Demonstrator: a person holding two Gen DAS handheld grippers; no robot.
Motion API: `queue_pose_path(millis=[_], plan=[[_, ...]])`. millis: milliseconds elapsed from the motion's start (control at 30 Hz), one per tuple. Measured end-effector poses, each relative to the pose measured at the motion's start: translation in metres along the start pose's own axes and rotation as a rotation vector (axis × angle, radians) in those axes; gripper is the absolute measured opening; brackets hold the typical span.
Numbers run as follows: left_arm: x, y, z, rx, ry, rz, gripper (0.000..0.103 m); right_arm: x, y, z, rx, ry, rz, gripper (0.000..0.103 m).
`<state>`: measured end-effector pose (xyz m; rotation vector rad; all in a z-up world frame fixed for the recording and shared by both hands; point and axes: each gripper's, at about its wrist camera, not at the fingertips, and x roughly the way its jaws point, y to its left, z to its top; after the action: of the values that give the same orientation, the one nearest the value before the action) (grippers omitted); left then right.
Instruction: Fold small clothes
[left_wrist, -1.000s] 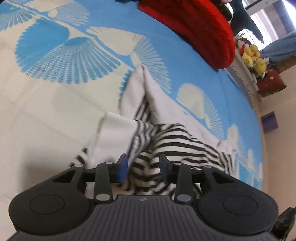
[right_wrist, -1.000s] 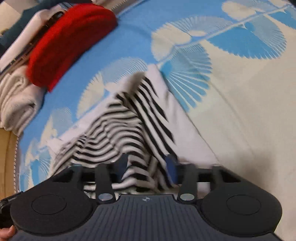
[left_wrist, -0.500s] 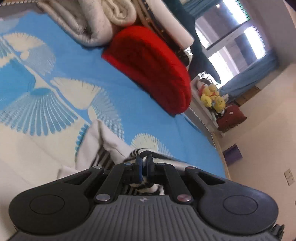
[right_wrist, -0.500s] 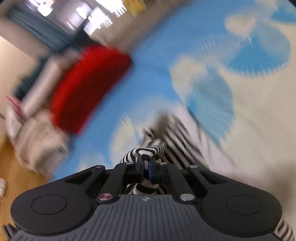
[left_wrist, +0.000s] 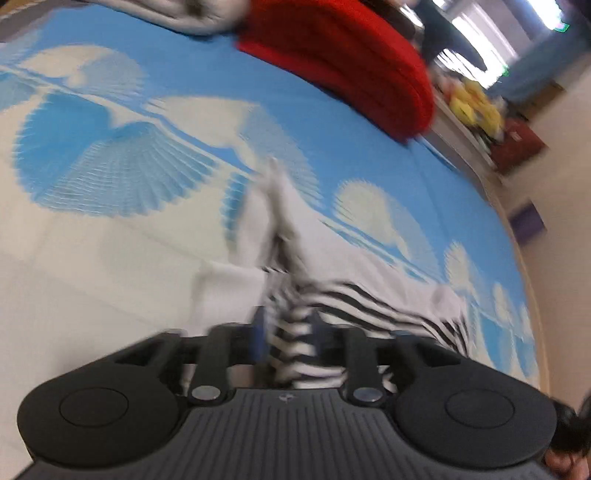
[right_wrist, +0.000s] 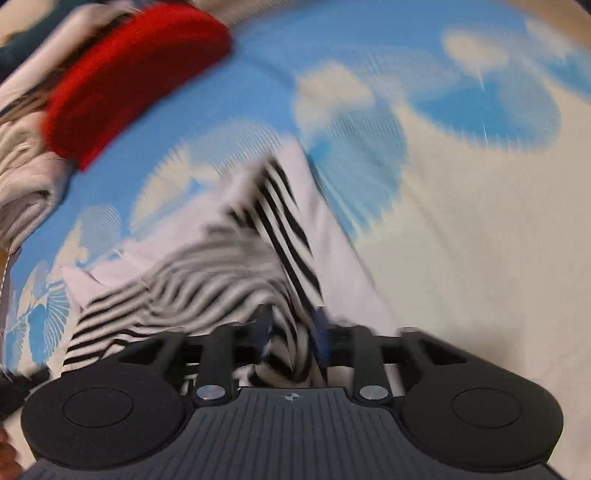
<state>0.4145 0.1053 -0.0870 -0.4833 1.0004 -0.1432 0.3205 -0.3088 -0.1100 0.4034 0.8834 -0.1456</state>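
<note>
A small black-and-white striped garment with white panels (left_wrist: 369, 299) lies crumpled on the blue and cream bedspread (left_wrist: 110, 158). In the left wrist view my left gripper (left_wrist: 288, 332) stands open, with a striped fold between its blue-padded fingers. In the right wrist view the same garment (right_wrist: 229, 258) spreads ahead, and my right gripper (right_wrist: 291, 332) is also open, with a striped fold between its fingers. Both views are blurred by motion.
A red knitted cushion (left_wrist: 343, 59) lies at the far side of the bed, also in the right wrist view (right_wrist: 129, 81). Folded pale blankets (right_wrist: 22, 184) sit beside it. Yellow soft toys (left_wrist: 476, 103) and a wall stand beyond the bed edge.
Half a second ago both grippers were shut on striped folds and lifted. Now both have come down toward the bed and opened, with the fabric loose between the fingers.
</note>
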Motion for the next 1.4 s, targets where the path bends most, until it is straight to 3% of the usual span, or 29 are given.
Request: queue_pose_path(millis=[33, 100, 167, 200, 267, 300, 333, 400, 467, 567, 633, 700, 767, 833, 867, 933, 967, 1033, 1067, 1167, 1233, 1400], plan=[[0.005, -0.004, -0.006, 0.014, 0.032, 0.014, 0.053, -0.002, 0.003, 0.001, -0.023, -0.018, 0.005, 0.048], [0.021, -0.009, -0.016, 0.033, 0.097, 0.069, 0.053, 0.004, 0.005, -0.001, -0.048, 0.006, 0.009, 0.048], [0.031, -0.007, -0.023, 0.019, 0.136, 0.085, 0.028, 0.015, 0.002, -0.004, -0.033, 0.056, -0.002, 0.048], [0.035, -0.007, -0.022, 0.006, 0.137, 0.073, 0.004, 0.021, 0.000, -0.006, -0.024, 0.083, -0.007, 0.047], [0.023, -0.009, -0.019, 0.000, 0.063, 0.081, 0.004, 0.029, -0.002, -0.011, -0.005, 0.115, -0.004, 0.038], [0.014, -0.013, -0.016, 0.015, 0.020, 0.089, 0.003, 0.030, -0.002, -0.011, 0.004, 0.114, 0.015, 0.008], [0.006, -0.017, -0.015, 0.033, -0.010, 0.108, 0.003, 0.029, -0.001, -0.012, 0.009, 0.102, 0.039, 0.001], [0.003, -0.015, -0.014, 0.052, -0.012, 0.169, 0.003, 0.015, 0.004, -0.010, 0.029, 0.026, 0.121, 0.001], [0.014, -0.008, -0.019, 0.028, 0.064, 0.219, 0.004, 0.013, 0.006, -0.007, 0.038, 0.025, 0.145, 0.001], [0.024, -0.006, -0.023, 0.015, 0.133, 0.268, 0.011, 0.033, -0.003, -0.011, 0.052, 0.133, 0.052, 0.003], [0.009, -0.015, -0.017, 0.050, 0.064, 0.237, 0.011, 0.044, -0.007, -0.016, 0.042, 0.199, -0.011, 0.017], [-0.005, -0.031, -0.013, 0.117, -0.031, 0.176, 0.011, 0.033, -0.004, -0.015, 0.027, 0.132, -0.040, 0.024], [-0.010, -0.040, -0.013, 0.154, -0.064, 0.093, 0.011, 0.010, 0.009, -0.009, -0.051, -0.004, -0.034, 0.024], [-0.001, -0.039, -0.017, 0.150, -0.009, 0.045, 0.011, -0.009, 0.019, -0.008, -0.094, -0.119, 0.034, 0.024], [0.008, -0.035, -0.019, 0.136, 0.030, 0.042, 0.011, -0.012, 0.022, -0.008, -0.098, -0.132, 0.103, 0.024], [0.031, -0.021, -0.026, 0.102, 0.132, 0.103, 0.011, -0.001, 0.023, -0.010, -0.083, -0.046, 0.200, 0.025], [0.041, -0.014, -0.030, 0.095, 0.191, 0.157, 0.010, 0.012, 0.022, -0.014, -0.073, 0.033, 0.179, 0.025], [0.044, -0.006, -0.030, 0.066, 0.214, 0.168, 0.010, 0.038, 0.016, -0.025, -0.078, 0.173, 0.018, 0.023], [0.039, -0.007, -0.028, 0.059, 0.200, 0.157, 0.010, 0.047, 0.011, -0.030, -0.067, 0.208, -0.023, 0.022], [0.025, -0.015, -0.026, 0.107, 0.149, 0.153, 0.013, 0.042, 0.013, -0.030, -0.035, 0.184, -0.004, 0.022], [0.019, -0.010, -0.027, 0.072, 0.160, 0.163, 0.013, 0.032, 0.015, -0.028, -0.055, 0.159, 0.005, 0.023], [-0.058, -0.006, -0.038, 0.061, 0.081, 0.140, 0.013, -0.017, -0.003, -0.024, 0.029, 0.070, 0.004, 0.024]])
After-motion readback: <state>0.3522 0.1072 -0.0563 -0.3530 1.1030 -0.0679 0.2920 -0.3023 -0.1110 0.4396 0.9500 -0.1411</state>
